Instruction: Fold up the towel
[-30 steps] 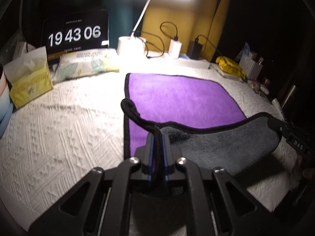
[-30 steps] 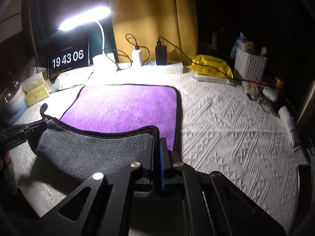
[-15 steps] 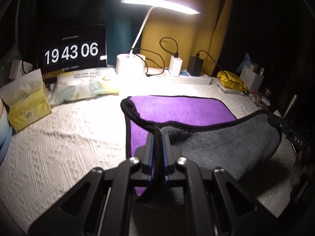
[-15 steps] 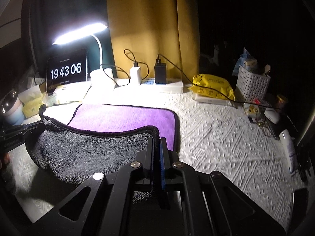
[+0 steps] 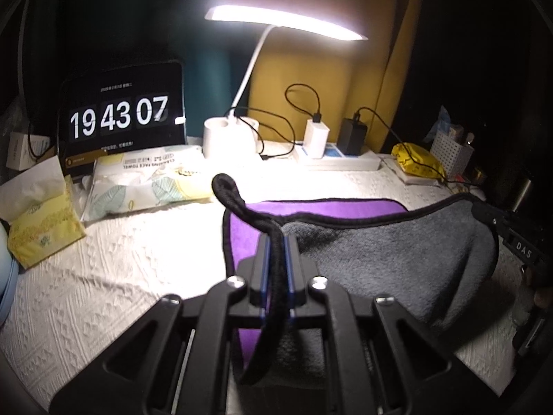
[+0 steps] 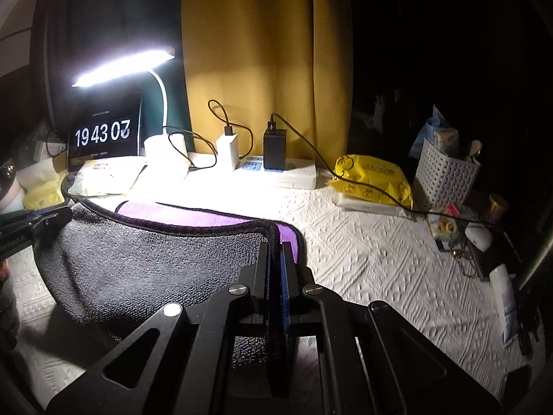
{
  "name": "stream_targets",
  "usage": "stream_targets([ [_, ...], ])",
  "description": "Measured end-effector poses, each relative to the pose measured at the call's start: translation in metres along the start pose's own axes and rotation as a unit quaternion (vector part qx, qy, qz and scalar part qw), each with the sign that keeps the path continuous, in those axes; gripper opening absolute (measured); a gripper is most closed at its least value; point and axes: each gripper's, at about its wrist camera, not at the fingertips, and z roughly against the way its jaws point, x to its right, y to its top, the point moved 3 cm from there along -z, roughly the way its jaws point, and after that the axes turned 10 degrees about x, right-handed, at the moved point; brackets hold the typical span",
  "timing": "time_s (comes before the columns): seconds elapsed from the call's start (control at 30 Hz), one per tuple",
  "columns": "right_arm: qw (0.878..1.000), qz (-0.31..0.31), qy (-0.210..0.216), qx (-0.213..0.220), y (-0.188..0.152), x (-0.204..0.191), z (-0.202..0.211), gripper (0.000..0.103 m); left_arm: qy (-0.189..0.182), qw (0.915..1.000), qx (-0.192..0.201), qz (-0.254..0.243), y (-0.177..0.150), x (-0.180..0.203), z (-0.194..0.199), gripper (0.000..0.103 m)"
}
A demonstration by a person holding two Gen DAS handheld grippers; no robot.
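A worktop (image 6: 380, 263) covered in white embossed cloth carries everything. In the right wrist view, the purple part of the towel (image 6: 193, 216) lies on it at 10 o'clock. A lamp (image 6: 166, 152) and a clock screen (image 6: 103, 135) stand further back at 10 o'clock, a power strip (image 6: 276, 173) at 12, a yellow packet (image 6: 376, 178) and a white basket (image 6: 446, 176) at 2. In the left wrist view, a tissue box (image 5: 41, 228) and a wipes pack (image 5: 145, 183) sit at 10 o'clock.

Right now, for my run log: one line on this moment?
left gripper shut on towel | right gripper shut on towel | near edge lifted, carried toward lamp
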Motion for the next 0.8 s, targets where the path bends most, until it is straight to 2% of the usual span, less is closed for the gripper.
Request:
stream_targets([
  [0.4,1.0,0.006,-0.009,0.009,0.015,0.004,-0.039,0.006,0.006,0.9999,0.011,0.002,0.017,-0.012,-0.037,0.008],
  [0.8,1.0,0.003,-0.017,-0.003,0.012,0.011,-0.081,0.006,0.005,0.9999,-0.003,0.008,0.021,-0.019,-0.084,0.008],
])
